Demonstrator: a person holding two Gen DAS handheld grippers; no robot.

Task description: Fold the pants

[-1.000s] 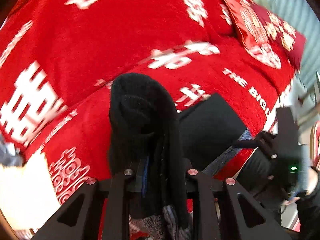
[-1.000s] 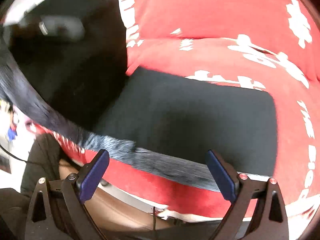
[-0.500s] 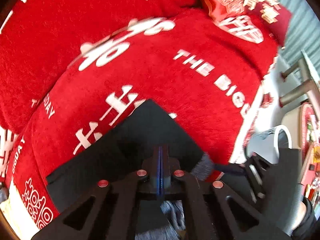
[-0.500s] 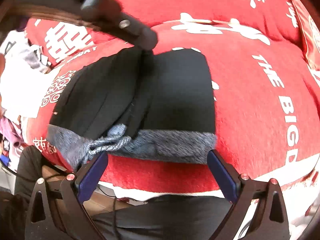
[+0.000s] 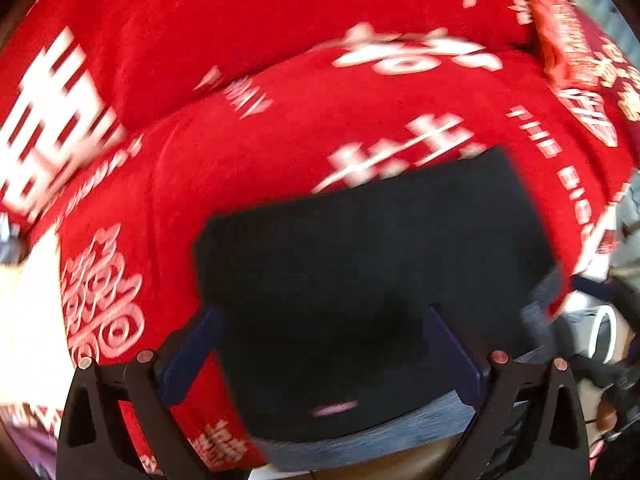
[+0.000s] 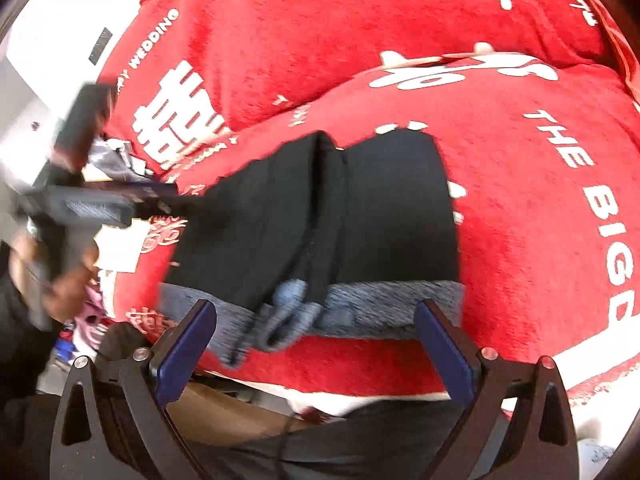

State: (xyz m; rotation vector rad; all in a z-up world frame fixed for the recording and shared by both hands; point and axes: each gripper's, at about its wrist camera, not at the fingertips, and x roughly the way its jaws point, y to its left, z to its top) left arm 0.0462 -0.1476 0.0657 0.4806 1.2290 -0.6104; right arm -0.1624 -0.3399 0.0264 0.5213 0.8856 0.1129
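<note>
The black pants (image 5: 360, 260) lie folded into a flat rectangle on the red sofa seat. Their grey waistband (image 6: 392, 300) and drawstring (image 6: 280, 320) face the front edge. My left gripper (image 5: 323, 312) hangs close over the left part of the pants. Its jaws are opening wide, the cloth lies below and between the fingers, and the pads do not press on it. My right gripper (image 6: 315, 306) stands open just in front of the waistband and holds nothing. A fold ridge (image 6: 324, 200) runs down the middle of the pants.
A red cover with white characters (image 5: 280, 140) drapes the seat and backrest. A red pillow (image 5: 580, 60) leans at the far right. A white mug (image 5: 604, 336) stands off the seat's right edge. A hand (image 6: 68, 280) holds the left tool beside a white surface (image 6: 60, 40).
My left gripper carried the bunched black cloth down onto the seat, let it go and opened. The pants now lie flat in a folded stack. My right gripper drew back toward the front edge.
</note>
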